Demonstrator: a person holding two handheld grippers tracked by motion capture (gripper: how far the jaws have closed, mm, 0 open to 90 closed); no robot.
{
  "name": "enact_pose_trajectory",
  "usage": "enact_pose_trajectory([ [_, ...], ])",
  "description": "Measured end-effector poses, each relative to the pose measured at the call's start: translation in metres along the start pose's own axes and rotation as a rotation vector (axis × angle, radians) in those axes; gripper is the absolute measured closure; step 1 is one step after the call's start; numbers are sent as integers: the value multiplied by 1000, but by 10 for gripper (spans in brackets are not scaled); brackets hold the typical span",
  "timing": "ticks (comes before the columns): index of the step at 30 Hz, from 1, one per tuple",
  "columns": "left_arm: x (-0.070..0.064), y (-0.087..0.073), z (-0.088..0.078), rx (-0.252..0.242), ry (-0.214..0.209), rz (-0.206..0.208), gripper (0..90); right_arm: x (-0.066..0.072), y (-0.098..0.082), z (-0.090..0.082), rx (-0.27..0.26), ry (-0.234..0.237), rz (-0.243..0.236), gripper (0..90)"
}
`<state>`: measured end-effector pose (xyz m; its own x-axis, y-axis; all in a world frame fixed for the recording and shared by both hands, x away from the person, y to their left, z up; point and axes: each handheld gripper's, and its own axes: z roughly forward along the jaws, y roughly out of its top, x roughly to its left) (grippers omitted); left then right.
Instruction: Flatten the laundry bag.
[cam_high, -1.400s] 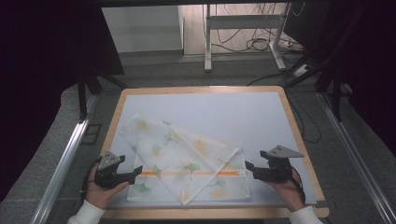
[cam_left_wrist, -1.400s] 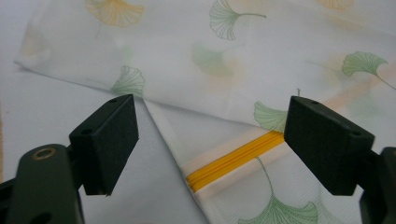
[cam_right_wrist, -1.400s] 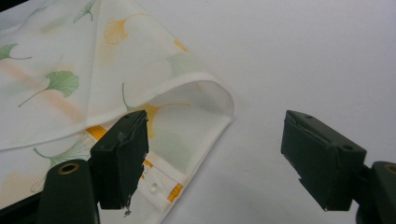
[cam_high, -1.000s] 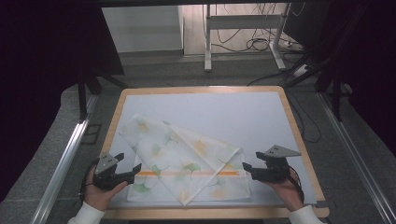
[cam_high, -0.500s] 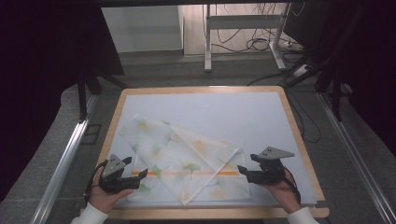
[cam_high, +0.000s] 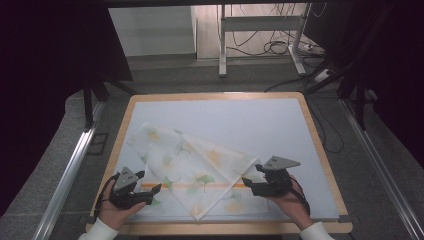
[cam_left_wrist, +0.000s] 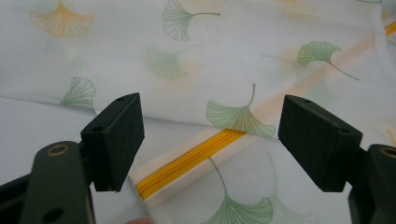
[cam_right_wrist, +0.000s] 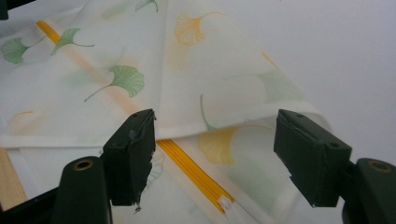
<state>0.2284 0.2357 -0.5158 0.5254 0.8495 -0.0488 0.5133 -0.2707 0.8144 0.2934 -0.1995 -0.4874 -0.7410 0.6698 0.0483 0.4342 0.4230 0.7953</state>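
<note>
From the high view, the folded ginkgo-print cloth (cam_high: 192, 172) lies on the near half of the tabletop (cam_high: 260, 120), the left claw (cam_high: 150, 192) at its left edge and the right claw (cam_high: 248, 185) at its right corner. In the left gripper view the jaws stand released astride the yellow stripe (cam_left_wrist: 187, 161). The right gripper view shows the same around the folded corner (cam_right_wrist: 285, 109); whether the jaws touch fabric is hard to say. Closing too shallow could catch one layer only and drag the fold apart.
</note>
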Motion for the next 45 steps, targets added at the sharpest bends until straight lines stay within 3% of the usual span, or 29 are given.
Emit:
enact_pose_trajectory([
  [4,1,0,-3,-14,17,-7,243,10,9,6,-9,19,-17,299],
  [11,4,-1,-5,-18,-5,-21,243,35,32,30,22,73,-55,312],
  [18,5,0,-4,-13,-2,-25,231,50,50,40,20,86,-70,300],
  [24,4,-1,-3,-12,-1,-23,233,62,56,49,20,138,-82,283],
  [36,4,-2,-7,-39,12,-36,241,77,59,52,25,164,-123,335],
  [43,5,-2,-5,-25,13,-37,237,95,56,60,75,214,-153,351],
  [45,5,-2,-5,-23,9,-33,236,107,56,65,107,234,-178,342],
])
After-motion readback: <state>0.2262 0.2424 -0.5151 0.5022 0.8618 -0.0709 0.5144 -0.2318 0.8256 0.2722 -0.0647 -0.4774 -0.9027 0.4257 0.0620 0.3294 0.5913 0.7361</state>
